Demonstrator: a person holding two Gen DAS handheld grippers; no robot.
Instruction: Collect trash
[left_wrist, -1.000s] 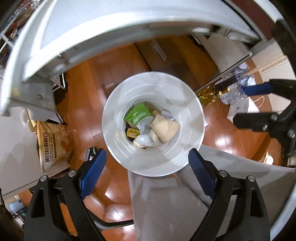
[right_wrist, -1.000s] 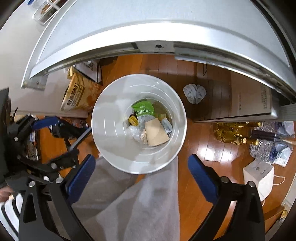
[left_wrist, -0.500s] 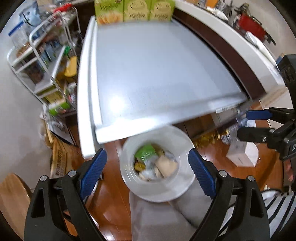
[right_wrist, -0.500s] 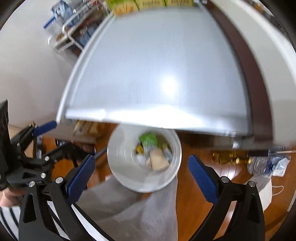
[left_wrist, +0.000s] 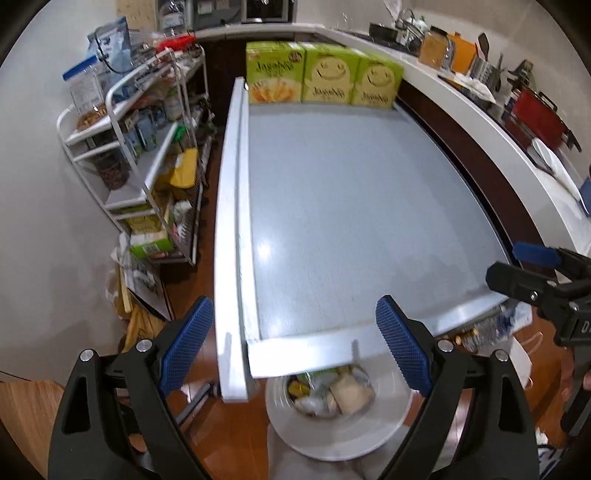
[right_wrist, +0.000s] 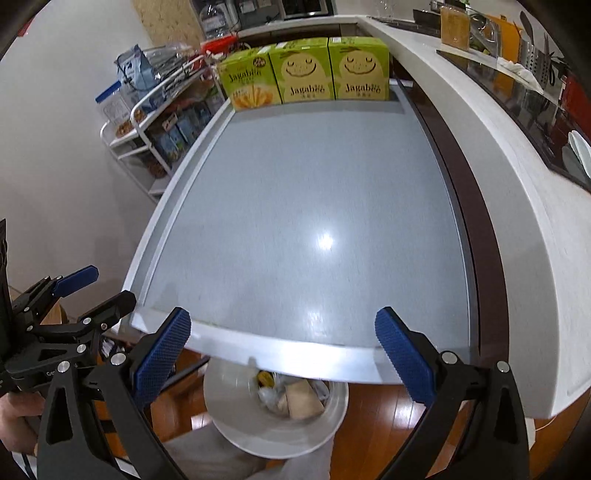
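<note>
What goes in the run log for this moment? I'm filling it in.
left gripper: open, empty | right gripper: open, empty | trash bin: on floor, holds trash | table: three snack boxes at far edge

A wide grey rectangular tabletop with a white rim (left_wrist: 236, 229) is seen from above, with three green snack boxes (left_wrist: 323, 78) lined along its far edge. Below its near edge, a round white waste bin (left_wrist: 343, 437) holding wrappers is partly covered. The left gripper (left_wrist: 293, 343) is held spread wide, empty.
</note>
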